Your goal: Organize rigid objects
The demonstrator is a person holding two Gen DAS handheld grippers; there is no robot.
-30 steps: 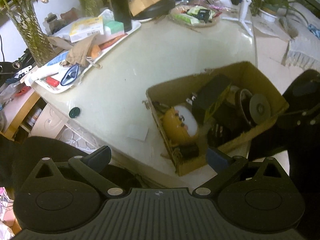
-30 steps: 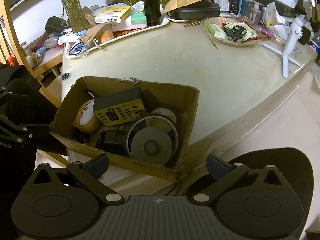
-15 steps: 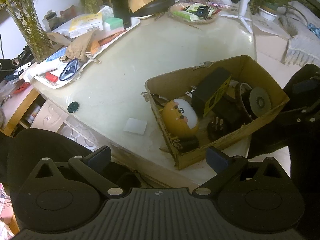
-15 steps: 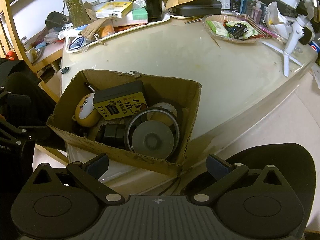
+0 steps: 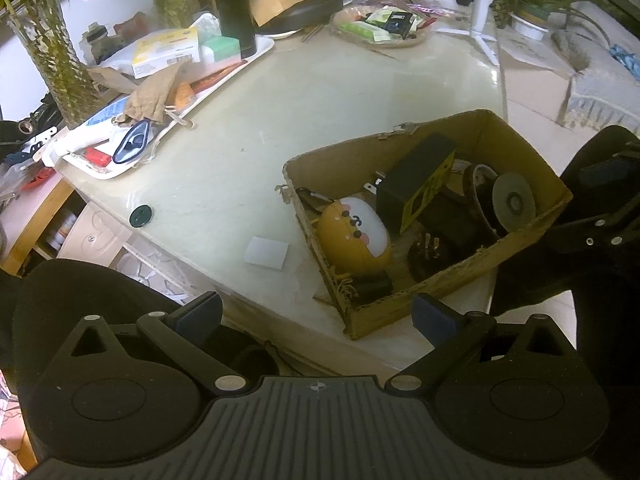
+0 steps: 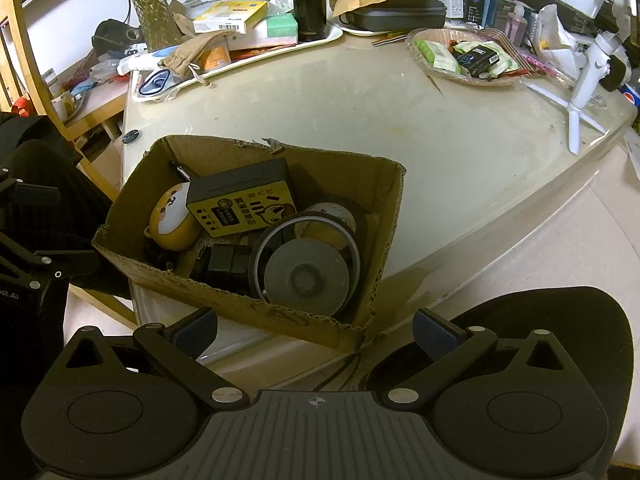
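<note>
A brown cardboard box (image 5: pixel 516 142) (image 6: pixel 384 200) sits at the near corner of the pale table (image 5: pixel 320 92) (image 6: pixel 460 152). It holds an orange dog-face case (image 5: pixel 354 232) (image 6: pixel 170 220), a black and yellow box (image 5: pixel 416 184) (image 6: pixel 244 204), a grey disc in a black ring (image 5: pixel 514 202) (image 6: pixel 308 276) and dark plugs (image 5: pixel 432 256). My left gripper (image 5: pixel 316 316) is open and empty, below the box's near left corner. My right gripper (image 6: pixel 316 332) is open and empty, below the box's near wall.
A white tray (image 5: pixel 256 48) (image 6: pixel 332 36) with boxes, a black flask (image 5: pixel 234 4) and a paper bag lies at the back left. A snack basket (image 6: pixel 464 56), a white tripod (image 6: pixel 580 96), a white card (image 5: pixel 266 252) and a dark cap (image 5: pixel 141 216) are on the table.
Both grippers have drawn back and risen a little, so the box sits slightly farther and higher in both views. Both stay open and nothing on the table has moved.
</note>
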